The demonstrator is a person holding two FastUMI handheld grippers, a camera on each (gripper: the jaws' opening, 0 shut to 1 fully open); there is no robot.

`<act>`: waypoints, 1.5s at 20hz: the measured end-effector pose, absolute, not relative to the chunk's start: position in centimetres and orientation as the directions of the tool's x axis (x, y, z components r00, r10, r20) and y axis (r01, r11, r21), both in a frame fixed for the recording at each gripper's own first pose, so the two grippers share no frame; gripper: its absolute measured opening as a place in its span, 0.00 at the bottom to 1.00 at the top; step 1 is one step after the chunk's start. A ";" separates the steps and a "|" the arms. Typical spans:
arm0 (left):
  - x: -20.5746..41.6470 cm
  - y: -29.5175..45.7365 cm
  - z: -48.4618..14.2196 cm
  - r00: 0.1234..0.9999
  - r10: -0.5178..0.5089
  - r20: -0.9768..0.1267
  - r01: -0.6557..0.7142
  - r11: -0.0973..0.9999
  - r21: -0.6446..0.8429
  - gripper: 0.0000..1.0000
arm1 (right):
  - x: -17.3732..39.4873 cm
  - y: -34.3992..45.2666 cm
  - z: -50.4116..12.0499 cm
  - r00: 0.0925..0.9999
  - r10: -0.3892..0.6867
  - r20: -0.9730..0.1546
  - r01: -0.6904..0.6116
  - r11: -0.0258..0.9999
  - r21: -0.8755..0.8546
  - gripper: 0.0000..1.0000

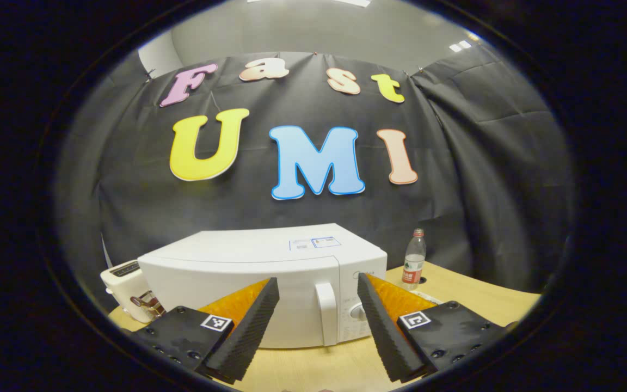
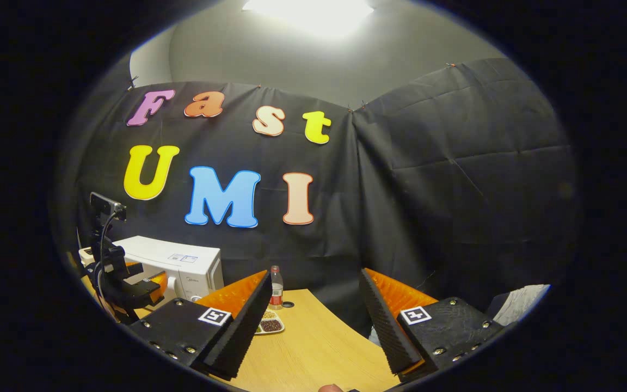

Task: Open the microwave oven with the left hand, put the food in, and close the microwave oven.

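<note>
Opening step: our left gripper (image 1: 318, 321), jaws wide, faces the shut microwave oven (image 1: 270, 283); next we hook its door handle (image 1: 326, 313)

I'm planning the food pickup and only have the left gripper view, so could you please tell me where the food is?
Observer: In the right gripper view, a small plate of food lies on the wooden table, just in front of the water bottle.
Operator: Thank you. Is the right gripper holding anything?
Observer: No. The right gripper is empty, with its jaws wide apart above the table.
Operator: And is the plate touching the microwave?
Observer: No. It sits apart from the microwave, to the microwave's right in that view.
</note>
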State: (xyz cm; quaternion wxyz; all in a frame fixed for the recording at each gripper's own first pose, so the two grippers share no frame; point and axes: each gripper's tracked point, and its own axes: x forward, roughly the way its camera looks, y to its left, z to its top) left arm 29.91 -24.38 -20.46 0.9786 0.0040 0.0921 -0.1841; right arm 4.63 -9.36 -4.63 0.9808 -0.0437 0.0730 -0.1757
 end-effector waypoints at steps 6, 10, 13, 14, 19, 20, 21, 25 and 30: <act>32.6 -27.2 -25.3 0.894 -0.373 -0.249 0.379 0.925 -0.022 0.96 | 3.6 -10.2 -5.2 0.901 -0.405 -0.154 0.383 0.911 -0.154 0.97; 33.3 -28.2 -28.6 0.878 -0.362 -0.313 0.371 0.928 -0.033 0.91 | 3.2 -10.5 -5.0 0.895 -0.417 -0.159 0.391 0.904 -0.174 0.97; 33.5 -27.8 -30.0 0.874 -0.338 -0.350 0.350 0.936 -0.029 0.73 | 2.9 -10.9 -4.8 0.893 -0.422 -0.155 0.394 0.901 -0.182 0.98; 33.6 -27.4 -30.1 0.879 -0.326 -0.348 0.339 0.940 -0.025 0.70 | 2.7 -11.1 -4.8 0.892 -0.423 -0.156 0.395 0.900 -0.182 0.98; 33.3 -27.6 -30.2 0.875 -0.328 -0.357 0.347 0.938 -0.013 0.35 | 2.1 -11.5 -4.4 0.893 -0.423 -0.153 0.396 0.901 -0.179 0.98; 33.2 -27.7 -30.2 0.875 -0.330 -0.354 0.350 0.937 -0.007 0.36 | 1.9 -11.6 -4.4 0.894 -0.422 -0.152 0.395 0.901 -0.179 0.97; 33.3 -27.7 -30.1 0.873 -0.334 -0.355 0.355 0.935 -0.006 0.37 | 1.7 -11.7 -4.1 0.895 -0.421 -0.150 0.394 0.901 -0.179 0.97; 33.2 -27.6 -29.9 0.876 -0.320 -0.361 0.347 0.938 0.010 0.22 | 0.6 -12.1 -3.7 0.897 -0.417 -0.145 0.391 0.903 -0.178 0.98; 29.8 -26.2 -29.1 0.878 -0.304 -0.369 0.317 0.948 -0.028 0.15 | 0.0 -12.4 -3.2 0.908 -0.398 -0.128 0.376 0.911 -0.167 0.97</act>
